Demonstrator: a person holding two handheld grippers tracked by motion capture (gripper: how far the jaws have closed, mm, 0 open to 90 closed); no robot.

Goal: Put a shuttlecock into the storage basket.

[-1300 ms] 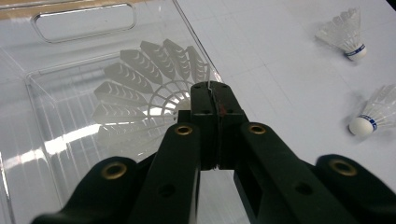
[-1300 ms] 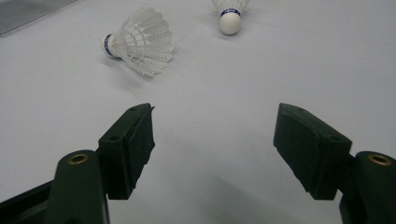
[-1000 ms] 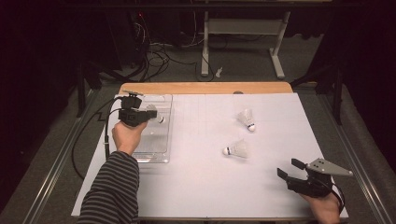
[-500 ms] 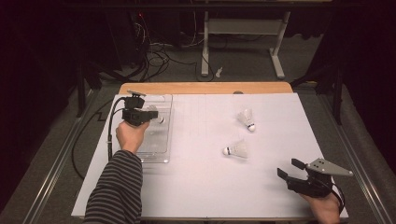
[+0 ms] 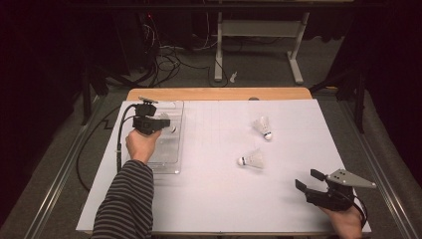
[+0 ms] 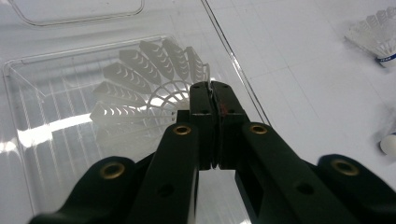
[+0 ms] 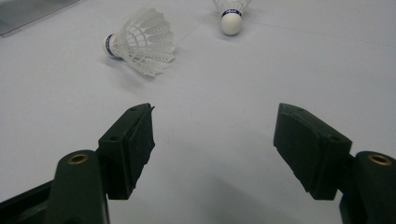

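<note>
Loading shuttlecocks into clear tray (image 5: 166, 164): one of three in hand.
Left tool (image 6: 212, 95) clamped on shuttlecock (image 6: 140, 88) over tray; right tool (image 7: 212, 140) open, idle; two shuttlecocks (image 5: 253, 160) (image 5: 262, 127) left on worktop (image 5: 214, 199).

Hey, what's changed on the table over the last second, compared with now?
Hardly anything. The left gripper stays shut on a shuttlecock over the clear tray, shifting only slightly. The right gripper rests open at the near edge, and the two shuttlecocks on the sheet lie where they were.
</note>
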